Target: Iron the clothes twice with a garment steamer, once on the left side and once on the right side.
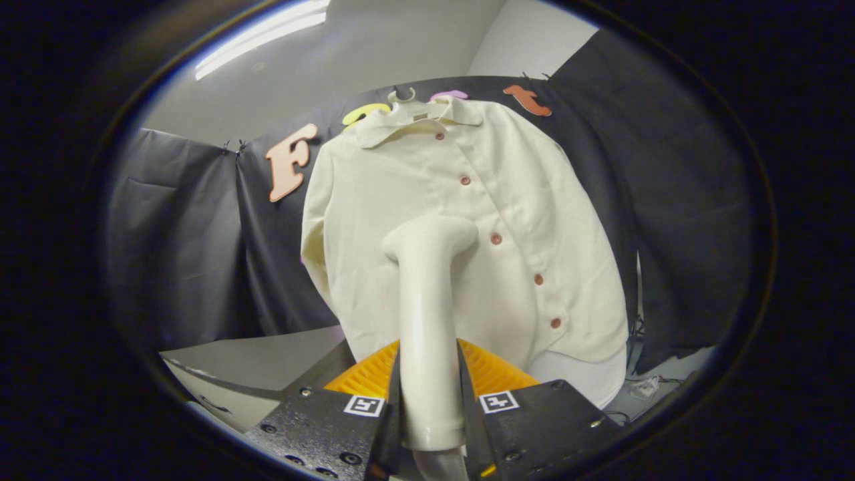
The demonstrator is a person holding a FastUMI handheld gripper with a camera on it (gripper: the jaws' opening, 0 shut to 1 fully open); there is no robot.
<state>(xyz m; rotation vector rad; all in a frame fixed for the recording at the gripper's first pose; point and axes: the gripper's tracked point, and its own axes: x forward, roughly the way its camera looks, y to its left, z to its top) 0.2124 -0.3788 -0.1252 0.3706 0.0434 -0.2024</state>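
Gripping the garment steamer [427, 321] by its handle, gripper [428, 394] closed on it, both fingers pressed against its sides. Steamer head raised against the cream shirt [467, 220], left of the button placket, mid-chest. Beyond, hanger [403, 97] on the booth wall. Risks: handle slipping in the grip; head snagging a button [495, 238]; lingering, scorching fabric.

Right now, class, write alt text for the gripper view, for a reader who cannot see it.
The tool is shut on the handle of a cream garment steamer, whose head rests against the front of a cream buttoned shirt. The shirt hangs on a hanger against the booth's black cloth wall, above a pale table.
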